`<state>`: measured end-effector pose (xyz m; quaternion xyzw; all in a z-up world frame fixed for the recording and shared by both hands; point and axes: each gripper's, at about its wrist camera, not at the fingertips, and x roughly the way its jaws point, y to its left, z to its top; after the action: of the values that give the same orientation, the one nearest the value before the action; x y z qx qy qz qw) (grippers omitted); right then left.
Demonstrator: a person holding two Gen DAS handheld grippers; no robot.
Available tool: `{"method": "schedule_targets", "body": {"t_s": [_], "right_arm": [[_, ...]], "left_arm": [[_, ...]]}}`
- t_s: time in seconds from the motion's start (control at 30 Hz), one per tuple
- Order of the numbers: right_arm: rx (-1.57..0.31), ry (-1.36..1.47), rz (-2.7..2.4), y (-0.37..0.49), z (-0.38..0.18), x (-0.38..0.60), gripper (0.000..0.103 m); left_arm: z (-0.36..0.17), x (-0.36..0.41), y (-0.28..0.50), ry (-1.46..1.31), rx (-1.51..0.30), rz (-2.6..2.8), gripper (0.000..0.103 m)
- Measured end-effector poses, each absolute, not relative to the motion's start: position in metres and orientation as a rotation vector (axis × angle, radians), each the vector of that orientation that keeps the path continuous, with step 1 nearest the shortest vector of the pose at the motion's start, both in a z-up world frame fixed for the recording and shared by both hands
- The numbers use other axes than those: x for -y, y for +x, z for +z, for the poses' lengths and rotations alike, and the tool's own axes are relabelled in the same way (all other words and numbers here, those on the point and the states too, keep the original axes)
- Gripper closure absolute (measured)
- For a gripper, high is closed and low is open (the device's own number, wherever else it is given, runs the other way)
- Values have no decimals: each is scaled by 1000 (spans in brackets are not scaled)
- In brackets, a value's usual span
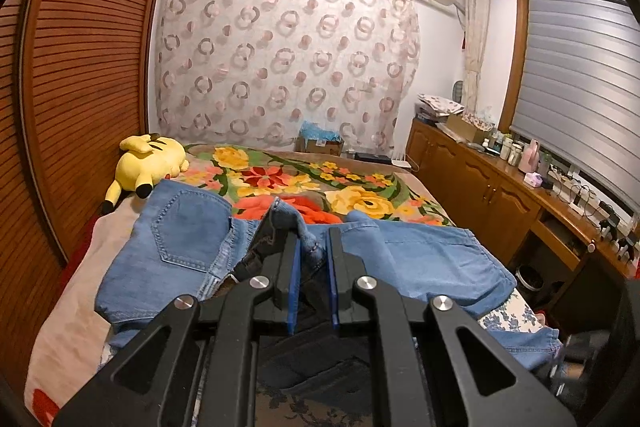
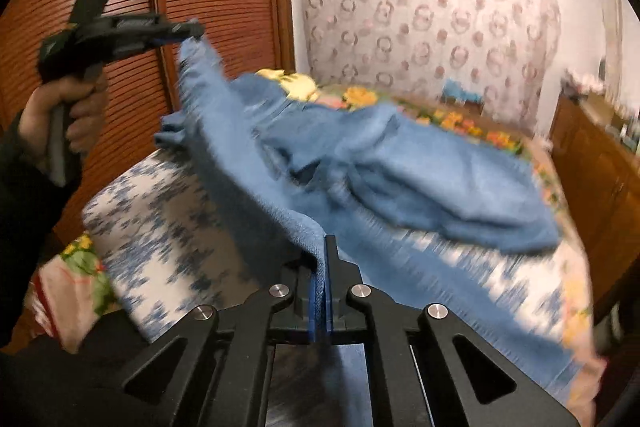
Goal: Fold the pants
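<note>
I have the left gripper (image 1: 313, 247) pinching a bunched bit of the pants (image 1: 192, 247) and the right gripper (image 2: 322, 259) clamped on a hem edge, denim lifted over the bed (image 2: 160, 227). No neat fold yet; I judge it early.

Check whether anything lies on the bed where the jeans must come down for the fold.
Nothing visible blocks it. Both the left gripper and right gripper already clamp the blue denim jeans. The floral bedspread beyond is bare; the yellow plush toy lies off at the bed's far left corner, beside the jeans' edge.
</note>
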<state>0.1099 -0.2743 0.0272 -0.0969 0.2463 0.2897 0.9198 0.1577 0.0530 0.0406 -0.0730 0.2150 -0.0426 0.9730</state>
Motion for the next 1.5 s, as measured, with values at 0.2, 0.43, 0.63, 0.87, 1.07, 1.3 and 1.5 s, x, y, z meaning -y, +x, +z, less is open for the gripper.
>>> {"method": "schedule_targets", "body": {"t_s": [0.2,0.43,0.63,0.87,1.07,1.3,1.5], "right_arm": [[-435,-261,543,157,57,264,101],[-343,-333,504,193,71,225,101],[-314,-385,486,229,64,196,101],[-307,-420,478,270,54,183,101],[-307,-455,460,303,44,168,101],[-336,-461,468,337,39,158,101],[-382,-479,487,354,33,151,101]], "left_arm": [[42,-70,171,-174,-424,-63,91],[47,-79,196,-155,-426,-50,91],[47,-93,229,-154,-437,-33,91],[35,-104,264,-156,-463,-26,91],[20,-103,293,-129,-498,-33,90],[11,-102,315,-124,-531,-45,89],[9,-102,313,-102,-518,-76,56]]}}
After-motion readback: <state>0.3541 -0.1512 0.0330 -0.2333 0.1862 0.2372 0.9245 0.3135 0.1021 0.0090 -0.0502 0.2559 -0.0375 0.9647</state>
